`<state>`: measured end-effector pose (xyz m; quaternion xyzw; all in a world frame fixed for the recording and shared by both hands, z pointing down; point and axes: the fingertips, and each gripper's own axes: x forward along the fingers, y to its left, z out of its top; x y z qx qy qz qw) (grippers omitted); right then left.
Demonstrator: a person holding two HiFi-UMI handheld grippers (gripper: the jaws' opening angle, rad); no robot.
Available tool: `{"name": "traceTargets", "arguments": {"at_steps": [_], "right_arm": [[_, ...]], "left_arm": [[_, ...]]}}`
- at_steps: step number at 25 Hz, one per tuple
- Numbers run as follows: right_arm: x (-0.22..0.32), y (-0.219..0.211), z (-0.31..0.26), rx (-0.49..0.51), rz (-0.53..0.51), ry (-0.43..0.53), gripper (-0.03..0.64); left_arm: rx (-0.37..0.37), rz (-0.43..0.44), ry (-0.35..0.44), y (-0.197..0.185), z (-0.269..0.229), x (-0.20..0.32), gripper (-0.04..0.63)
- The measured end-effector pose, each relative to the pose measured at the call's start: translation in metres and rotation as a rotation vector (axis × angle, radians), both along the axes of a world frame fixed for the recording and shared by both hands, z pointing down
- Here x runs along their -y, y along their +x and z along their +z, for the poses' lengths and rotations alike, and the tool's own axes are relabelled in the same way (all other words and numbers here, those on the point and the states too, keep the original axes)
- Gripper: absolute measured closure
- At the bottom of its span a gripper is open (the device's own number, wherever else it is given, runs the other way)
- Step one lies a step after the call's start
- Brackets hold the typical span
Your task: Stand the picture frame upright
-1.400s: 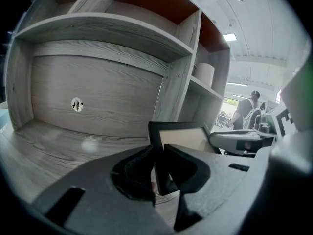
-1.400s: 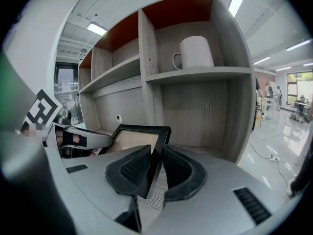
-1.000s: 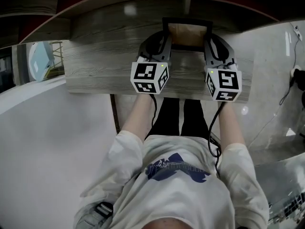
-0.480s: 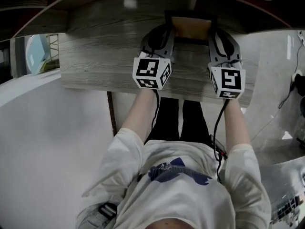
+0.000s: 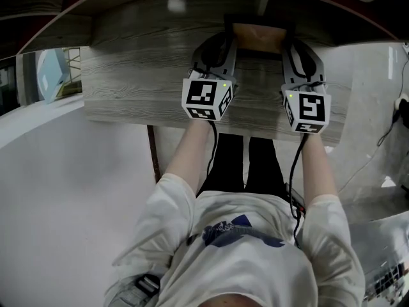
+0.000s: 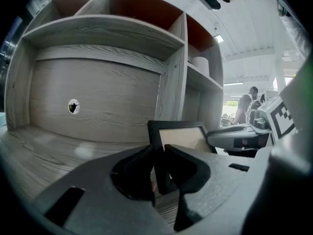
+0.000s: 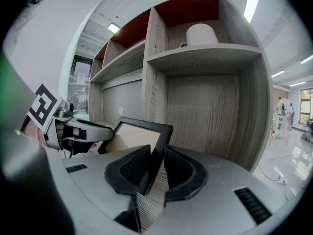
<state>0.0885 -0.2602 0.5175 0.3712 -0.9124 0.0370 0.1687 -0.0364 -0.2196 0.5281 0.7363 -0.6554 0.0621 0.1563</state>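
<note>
The picture frame (image 5: 259,38), black-edged with a tan inside, stands tilted back on the wooden shelf board (image 5: 140,75), held between both grippers. My left gripper (image 5: 222,43) is shut on its left edge; in the left gripper view the black edge (image 6: 182,137) runs between the pads of that gripper (image 6: 159,156). My right gripper (image 5: 295,45) is shut on its right edge, and in the right gripper view the frame (image 7: 137,133) passes between the pads of that gripper (image 7: 157,160). Each gripper shows in the other's view: the right gripper (image 6: 234,137) and the left gripper (image 7: 80,129).
The board belongs to a wooden shelf unit with a back panel that has a cable hole (image 6: 73,106) and upright dividers (image 7: 155,72). A white mug (image 7: 201,33) sits on an upper shelf. The board's front edge (image 5: 160,117) is near the person's arms. People stand far off (image 6: 247,106).
Both grippers have sunk a little toward the board with the frame still held between them. Neither grip looks changed.
</note>
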Motion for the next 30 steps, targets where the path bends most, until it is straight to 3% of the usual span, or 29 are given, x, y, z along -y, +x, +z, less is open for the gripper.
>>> {"name": "traceTargets", "arguments": {"at_steps": [30], "right_arm": [[0.008,0.001,0.029,-0.025,0.016,-0.018,0.555]], "left_arm": [[0.067,0.006,-0.047,-0.004,0.025,0.015,0.518]]}}
